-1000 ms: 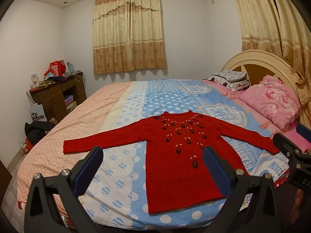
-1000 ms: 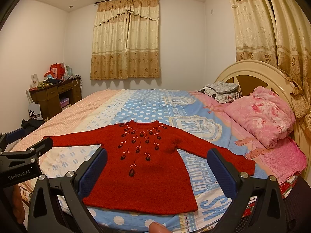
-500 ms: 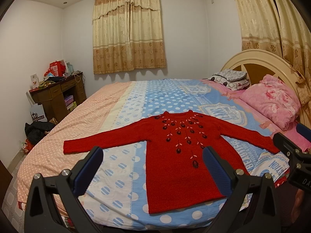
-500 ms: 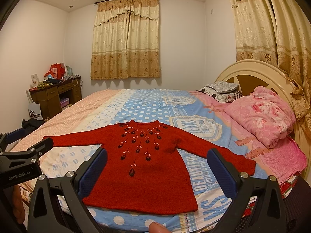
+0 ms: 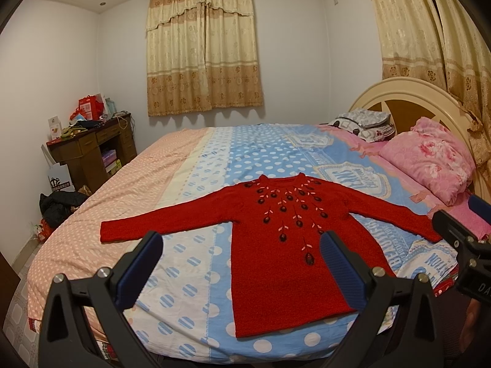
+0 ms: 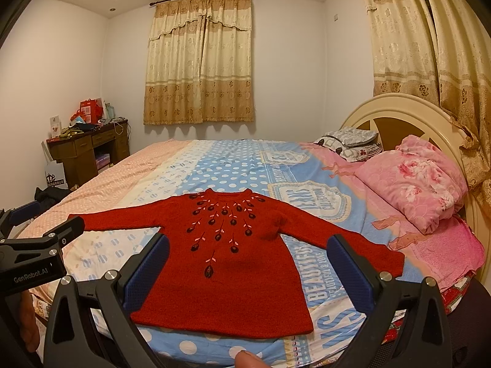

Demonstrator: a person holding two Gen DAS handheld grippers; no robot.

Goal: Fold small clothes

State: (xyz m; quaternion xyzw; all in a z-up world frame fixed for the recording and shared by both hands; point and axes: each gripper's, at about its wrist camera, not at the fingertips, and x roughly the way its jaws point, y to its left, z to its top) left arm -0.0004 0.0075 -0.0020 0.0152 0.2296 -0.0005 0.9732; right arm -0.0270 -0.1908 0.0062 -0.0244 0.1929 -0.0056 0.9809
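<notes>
A red sweater (image 5: 285, 254) is laid flat on the bed (image 5: 190, 165), close to its near edge, with the hem toward the cameras and the neck toward the far side. Both sleeves are spread out sideways: one is stretched over the peach dotted part of the bedspread toward the left, the other is extended toward the pink pillow (image 5: 429, 156) at the headboard (image 5: 408, 92) end. Dark embroidered flowers are seen fanning down from the collar. No fold is seen in the sweater. The left gripper (image 5: 241, 259) is held above the near edge of the bed, its blue-padded fingers (image 5: 141, 263) spread wide with nothing between them; the sweater's left half and a strip of bedspread are framed by them. The right gripper (image 6: 247, 263) is likewise held short of the sweater, its fingers (image 6: 348, 270) spread wide and empty, with the hem framed between them. A fingertip (image 6: 250, 359) is visible at the bottom edge of the right view. A brown desk (image 5: 89, 150) with clutter on top is seen against the left wall, and curtains (image 5: 204, 46) are drawn over the far window.
</notes>
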